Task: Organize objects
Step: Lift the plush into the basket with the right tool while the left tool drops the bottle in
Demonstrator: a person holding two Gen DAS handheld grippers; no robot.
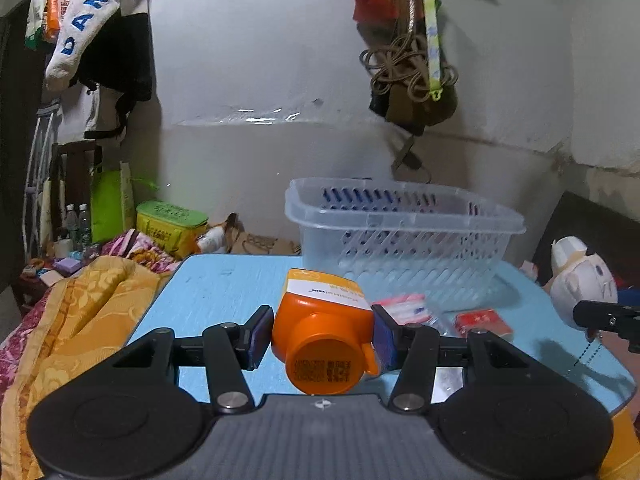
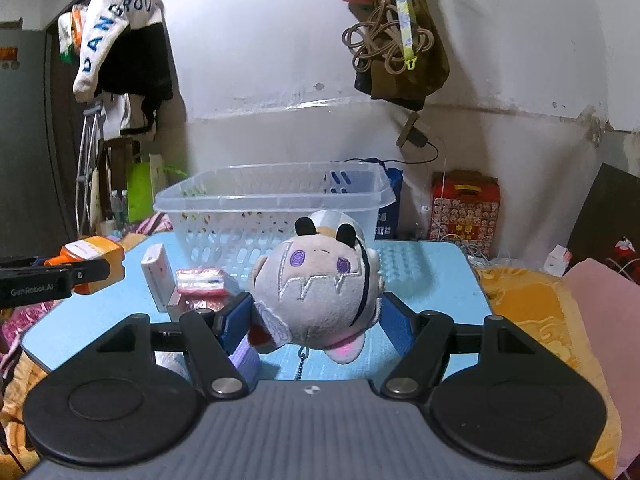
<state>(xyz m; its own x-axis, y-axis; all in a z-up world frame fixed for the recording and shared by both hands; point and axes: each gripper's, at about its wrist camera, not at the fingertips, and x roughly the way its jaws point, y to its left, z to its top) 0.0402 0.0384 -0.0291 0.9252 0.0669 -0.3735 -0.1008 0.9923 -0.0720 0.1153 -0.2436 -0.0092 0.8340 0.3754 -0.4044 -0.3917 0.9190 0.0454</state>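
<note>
Already both grippers are loaded. The left gripper [image 1: 322, 334] is clamped on an orange bottle [image 1: 324, 328], its blue pads pressing the bottle's sides just behind the cap, which points back toward the camera. The bottle is held lying flat and seems lifted clear of the blue bench [image 1: 224, 288], though the gap beneath it is hard to judge. The right gripper [image 2: 316, 316] is clamped on a round grey plush toy [image 2: 320, 288], squeezed at its flanks, with a small chain dangling below it over the bench.

Beyond both sits the clear slotted basket [image 1: 404, 236], upright at the far side of the bench, apparently empty. Between the left gripper and the basket lie a red-and-white packet [image 1: 404, 306] and a small red box [image 1: 482, 322]; from the right wrist view a white box [image 2: 158, 272] stands near them.

The step in hand looks like carrying each held thing into the basket. To do it well, I would raise each over the rim before moving forward, so neither knocks the light basket backward. One gripper at a time avoids crowding the opening. The bottle should go low before release so it does not roll, and the plush chain must clear the rim.
</note>
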